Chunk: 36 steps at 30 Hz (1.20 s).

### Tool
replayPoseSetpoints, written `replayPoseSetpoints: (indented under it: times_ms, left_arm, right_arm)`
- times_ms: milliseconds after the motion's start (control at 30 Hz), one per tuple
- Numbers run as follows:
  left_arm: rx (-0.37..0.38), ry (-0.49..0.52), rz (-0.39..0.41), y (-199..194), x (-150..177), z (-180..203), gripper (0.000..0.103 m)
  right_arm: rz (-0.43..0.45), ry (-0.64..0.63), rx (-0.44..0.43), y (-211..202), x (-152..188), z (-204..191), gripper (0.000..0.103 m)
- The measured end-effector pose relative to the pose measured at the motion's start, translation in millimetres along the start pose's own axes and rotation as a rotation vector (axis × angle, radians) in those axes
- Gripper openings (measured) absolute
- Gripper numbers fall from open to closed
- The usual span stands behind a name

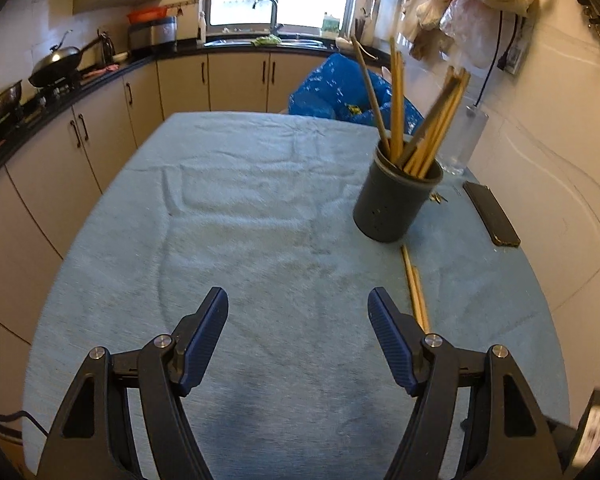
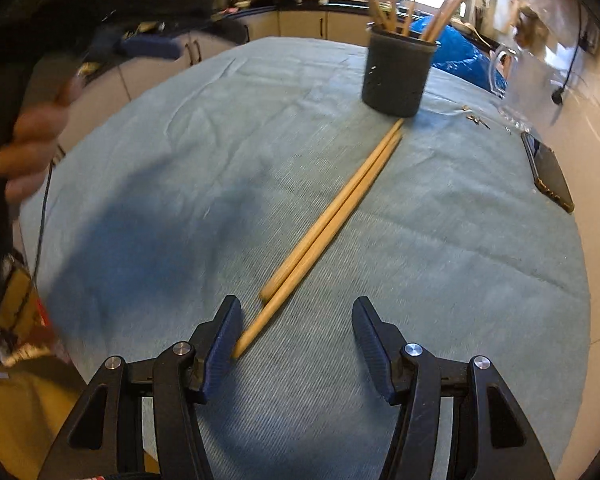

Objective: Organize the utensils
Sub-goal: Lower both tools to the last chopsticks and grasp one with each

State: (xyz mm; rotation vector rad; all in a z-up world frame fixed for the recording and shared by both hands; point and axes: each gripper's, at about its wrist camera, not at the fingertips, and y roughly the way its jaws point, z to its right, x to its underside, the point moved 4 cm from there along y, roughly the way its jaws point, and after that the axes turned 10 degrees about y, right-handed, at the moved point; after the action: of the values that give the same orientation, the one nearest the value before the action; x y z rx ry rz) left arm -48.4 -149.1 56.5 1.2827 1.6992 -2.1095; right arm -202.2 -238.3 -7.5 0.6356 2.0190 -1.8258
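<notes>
A dark grey utensil holder (image 1: 396, 200) stands on the blue tablecloth (image 1: 240, 208) at the right, with several wooden chopsticks (image 1: 428, 120) upright in it. Two loose chopsticks (image 1: 416, 292) lie on the cloth in front of it. My left gripper (image 1: 298, 300) is open and empty, above the cloth left of them. In the right wrist view the holder (image 2: 396, 76) is ahead and the two chopsticks (image 2: 332, 216) lie pointing from it toward my right gripper (image 2: 296, 310), which is open, their near end by its left finger (image 2: 224, 332).
A black phone (image 1: 492, 214) lies right of the holder, also in the right wrist view (image 2: 548, 172). A clear glass jug (image 1: 464, 140) and small metal bits (image 2: 478, 120) sit behind. A blue bag (image 1: 340, 88) is past the table's far edge. Kitchen counters run along the left.
</notes>
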Motion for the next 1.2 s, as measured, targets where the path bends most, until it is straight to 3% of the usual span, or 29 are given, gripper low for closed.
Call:
replayPoseSetpoints:
  times_ms: [67,133,233,467,667,767,833,933,967,1033,1200]
  left_arm:
    - [0.017,0.004,-0.011,4,2,6,0.071]
    - [0.034,0.014,-0.024,8,4,15,0.071]
    - [0.048,0.039,-0.046,17,7,27,0.071]
    - [0.083,0.12,-0.108,40,16,62,0.071]
    - [0.075,0.203,-0.17,67,21,85,0.071]
    - [0.061,0.226,-0.199,77,24,89,0.052]
    - [0.059,0.223,-0.237,85,27,88,0.024]
    - [0.047,0.208,-0.243,88,27,83,0.009]
    - [0.053,0.196,-0.245,88,26,80,0.007]
    - [0.081,0.165,-0.254,87,27,75,0.007]
    - [0.154,0.099,-0.291,75,40,60,0.007]
  right_arm:
    - [0.01,-0.04,0.032,-3,5,-6,0.052]
    - [0.004,-0.037,0.046,-6,7,-3,0.034]
    - [-0.004,0.023,0.06,-8,9,17,0.022]
    - [0.004,0.258,0.117,-14,7,87,0.019]
    - [0.027,0.309,0.085,-12,-1,104,0.024]
    - [0.035,0.273,0.092,-6,-11,99,0.032]
    - [0.038,0.242,0.098,-1,-17,93,0.032]
    - [0.044,0.212,0.1,5,-26,89,0.032]
    - [0.044,0.213,0.098,6,-27,89,0.031]
    - [0.036,0.227,0.073,11,-31,88,0.014]
    - [0.016,0.283,0.047,5,-24,94,0.007]
